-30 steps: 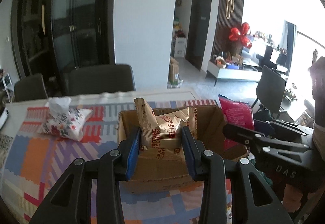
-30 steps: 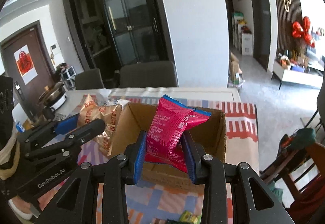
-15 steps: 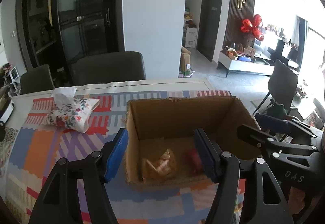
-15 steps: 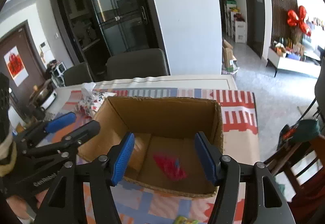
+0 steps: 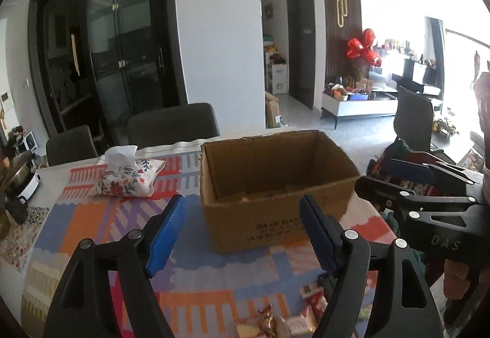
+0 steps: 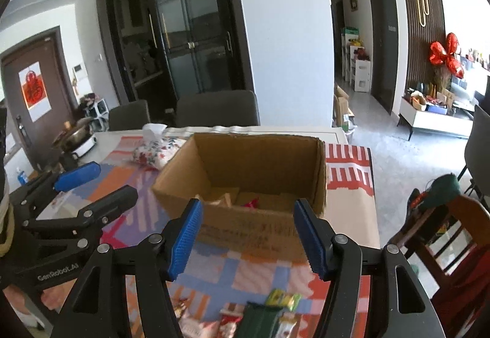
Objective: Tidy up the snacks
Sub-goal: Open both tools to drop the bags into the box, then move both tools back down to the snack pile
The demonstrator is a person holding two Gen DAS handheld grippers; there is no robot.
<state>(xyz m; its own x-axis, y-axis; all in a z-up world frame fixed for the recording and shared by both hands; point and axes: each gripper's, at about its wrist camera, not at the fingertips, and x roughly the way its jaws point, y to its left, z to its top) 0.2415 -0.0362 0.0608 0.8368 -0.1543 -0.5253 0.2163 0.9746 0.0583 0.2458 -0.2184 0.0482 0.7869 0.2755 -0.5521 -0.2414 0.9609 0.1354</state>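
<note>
The left gripper [image 5: 240,234] jaws have just been opening and are being held apart, empty. The right gripper [image 6: 246,235] is likewise released. Snacks [image 6: 266,312] are lying before the box [image 6: 245,185]; crowded packets are risking a double pick.

- left gripper [image 5: 242,230] is tilted down over the near part of the table, blue pads wide apart. jaws have just been opening, nothing between them
- right gripper [image 6: 248,235] has the same downward tilt, jaws just opened too and empty
- the two sit side by side, each poking into the other's view
</note>
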